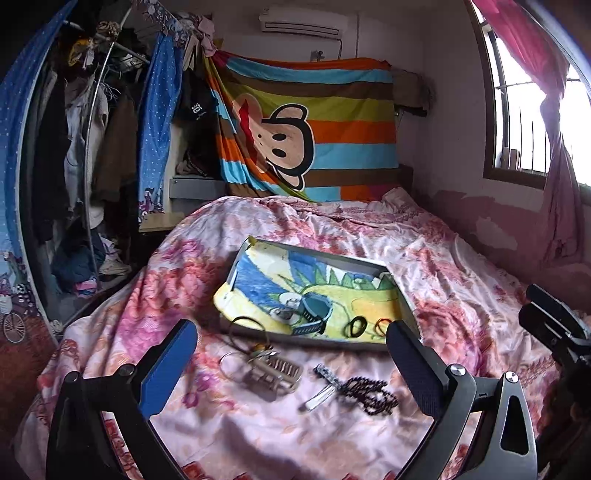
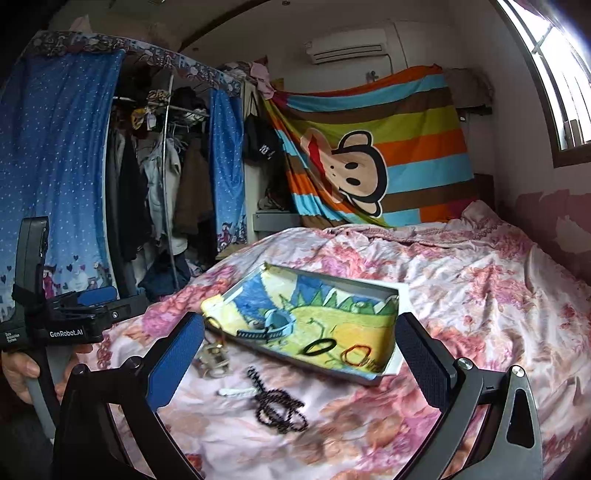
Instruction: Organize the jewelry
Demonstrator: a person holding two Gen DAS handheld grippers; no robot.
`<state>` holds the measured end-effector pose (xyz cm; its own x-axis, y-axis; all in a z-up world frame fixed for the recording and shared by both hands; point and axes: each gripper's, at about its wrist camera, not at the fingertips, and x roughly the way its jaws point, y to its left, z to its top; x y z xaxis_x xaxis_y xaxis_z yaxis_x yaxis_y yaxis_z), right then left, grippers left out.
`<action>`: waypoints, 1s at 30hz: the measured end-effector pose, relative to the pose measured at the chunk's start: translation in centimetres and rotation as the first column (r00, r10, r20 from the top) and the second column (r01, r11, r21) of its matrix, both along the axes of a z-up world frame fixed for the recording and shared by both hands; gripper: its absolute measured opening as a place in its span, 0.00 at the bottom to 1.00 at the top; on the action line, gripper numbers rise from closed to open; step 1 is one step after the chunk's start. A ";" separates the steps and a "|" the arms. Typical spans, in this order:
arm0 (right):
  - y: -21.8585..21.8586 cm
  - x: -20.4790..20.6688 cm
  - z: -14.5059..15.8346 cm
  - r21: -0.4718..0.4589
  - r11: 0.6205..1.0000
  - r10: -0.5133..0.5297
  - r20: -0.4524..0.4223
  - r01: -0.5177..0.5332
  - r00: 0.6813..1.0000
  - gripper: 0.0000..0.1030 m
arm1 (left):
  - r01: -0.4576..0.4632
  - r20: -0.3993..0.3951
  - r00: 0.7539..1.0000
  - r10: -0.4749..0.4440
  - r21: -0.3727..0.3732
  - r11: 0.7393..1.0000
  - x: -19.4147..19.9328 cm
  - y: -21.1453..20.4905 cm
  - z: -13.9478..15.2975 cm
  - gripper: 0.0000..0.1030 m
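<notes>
Bed [image 1: 424,236]: covered by a pink floral quilt [image 1: 258,435], rumpled across its whole surface. Head edge: a striped sheet [image 1: 354,122] with a cartoon monkey face hangs on the wall [image 2: 513,122] behind it. Air conditioner [image 1: 301,23]: mounted high on that wall, above the sheet. Left of the bed: an open wardrobe [image 2: 155,177] holding hung clothes, flanked by blue dotted curtains [image 2: 55,155]. Clothes are piled on the floor at its base. Right of the bed: a barred window [image 1: 524,122] with a pink curtain [image 1: 554,155] gathered beside it.
</notes>
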<state>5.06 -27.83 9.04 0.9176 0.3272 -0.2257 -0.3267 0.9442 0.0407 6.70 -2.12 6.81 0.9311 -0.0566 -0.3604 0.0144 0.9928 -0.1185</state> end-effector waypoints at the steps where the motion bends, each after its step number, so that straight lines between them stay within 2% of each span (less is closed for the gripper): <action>1: 0.2 -0.2 -0.3 -0.003 1.000 0.004 -0.006 -0.004 1.000 0.98 | -0.006 -0.009 1.000 0.006 0.006 1.000 -0.2 0.3 -0.3 1.00; 9: 1.7 -0.7 -2.6 -0.037 0.999 0.026 -0.062 -0.028 0.998 0.98 | -0.018 -0.043 0.999 0.020 0.035 0.999 -1.3 1.4 -2.3 1.00; 13: 2.3 -0.7 -3.9 -0.052 0.998 0.040 -0.098 -0.045 0.994 0.98 | -0.016 -0.056 0.998 0.020 0.076 0.997 -2.1 1.4 -3.2 1.00; 19: 2.9 0.8 -6.1 -0.076 0.995 0.048 -0.199 -0.064 0.979 0.98 | 0.008 -0.183 0.983 0.015 0.120 0.993 -1.9 1.4 -5.3 1.00; 24: 3.1 2.3 -8.7 -0.094 0.993 0.042 -0.314 -0.075 0.949 0.98 | -0.002 -0.254 0.967 0.031 0.116 0.993 -1.2 1.8 -6.4 1.00; 30: 3.4 3.2 -10.5 -0.104 0.992 0.030 -0.386 -0.076 0.922 0.98 | 0.001 -0.303 0.952 0.030 0.102 0.995 -0.6 2.1 -7.4 1.00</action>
